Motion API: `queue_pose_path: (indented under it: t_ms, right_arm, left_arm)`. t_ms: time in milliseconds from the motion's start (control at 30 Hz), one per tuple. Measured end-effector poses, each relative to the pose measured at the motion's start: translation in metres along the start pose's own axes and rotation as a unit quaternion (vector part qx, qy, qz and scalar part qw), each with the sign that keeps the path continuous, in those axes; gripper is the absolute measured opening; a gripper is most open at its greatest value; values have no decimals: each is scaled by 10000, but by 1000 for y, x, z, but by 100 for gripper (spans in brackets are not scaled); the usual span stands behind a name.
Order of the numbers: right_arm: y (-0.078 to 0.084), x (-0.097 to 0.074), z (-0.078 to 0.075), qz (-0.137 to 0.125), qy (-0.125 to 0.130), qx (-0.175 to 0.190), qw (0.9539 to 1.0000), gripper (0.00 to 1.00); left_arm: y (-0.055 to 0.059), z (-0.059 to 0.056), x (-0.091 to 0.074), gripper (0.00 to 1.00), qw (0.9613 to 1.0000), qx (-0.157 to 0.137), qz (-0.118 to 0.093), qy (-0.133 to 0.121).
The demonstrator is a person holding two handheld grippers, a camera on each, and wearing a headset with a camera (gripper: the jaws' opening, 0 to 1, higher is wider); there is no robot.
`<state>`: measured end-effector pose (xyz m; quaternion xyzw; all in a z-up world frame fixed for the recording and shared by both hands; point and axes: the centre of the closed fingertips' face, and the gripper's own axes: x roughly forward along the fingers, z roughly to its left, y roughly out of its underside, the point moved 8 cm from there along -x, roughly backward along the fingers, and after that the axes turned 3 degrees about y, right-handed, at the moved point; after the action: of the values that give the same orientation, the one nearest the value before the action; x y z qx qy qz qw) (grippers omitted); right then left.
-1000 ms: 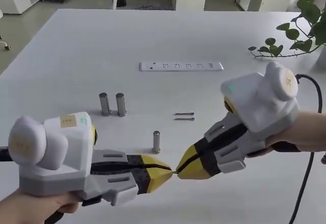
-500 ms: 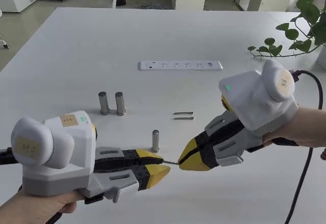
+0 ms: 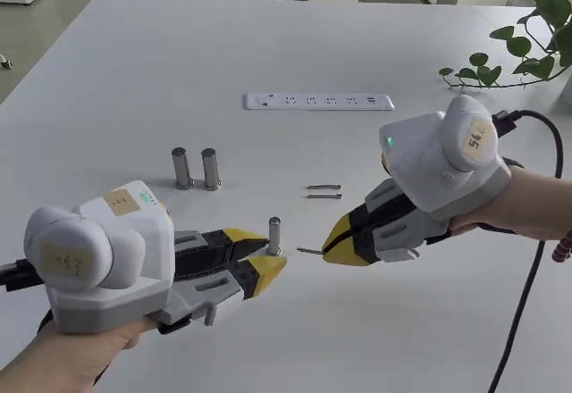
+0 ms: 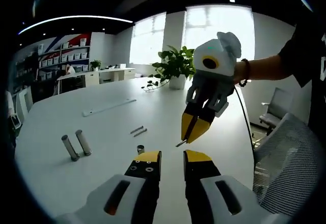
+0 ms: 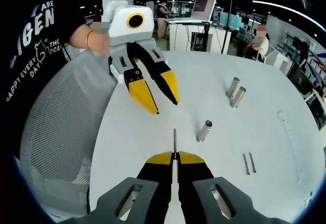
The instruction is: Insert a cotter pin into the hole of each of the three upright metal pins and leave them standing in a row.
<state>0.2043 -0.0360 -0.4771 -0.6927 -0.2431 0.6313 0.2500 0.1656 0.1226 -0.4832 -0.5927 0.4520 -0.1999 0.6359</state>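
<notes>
The view from your right gripper [image 5: 174, 155] shows its jaws pinched shut on a thin, straight cotter pin [image 5: 174, 141]. The view from your left gripper [image 4: 172, 155] shows yellow-tipped jaws parted. In the head view, a smooth cylindrical metal pin [image 3: 274, 235] stands on the white surface [image 3: 268, 71] beside the left gripper's tips, with two more pins [image 3: 182, 168] well apart.

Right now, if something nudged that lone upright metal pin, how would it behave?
It likely tips easily: the metal pin stands tall and narrow on a small base. Once down, being round, it would probably roll on the smooth table. It looks solid, so probably stiff.
</notes>
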Motion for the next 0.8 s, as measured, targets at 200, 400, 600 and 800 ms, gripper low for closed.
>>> queue_pose_path:
  t_ms: [200,400,600,800]
  right_arm:
    - [1,7,-9,92,78,-11,9999,0]
    - [4,14,-19,221,238,17,9995,0]
    - [4,20,-26,380,326,72,9987,0]
    - [7,25,-34,497,390,68,9980,0]
  left_arm:
    - [7,10,7,17,9994,4,129,-335]
    - [14,20,15,19,9976,94,325,-598]
    - [21,28,25,19,9946,324,561,-815]
    - [26,35,38,19,9933,284,670,-896]
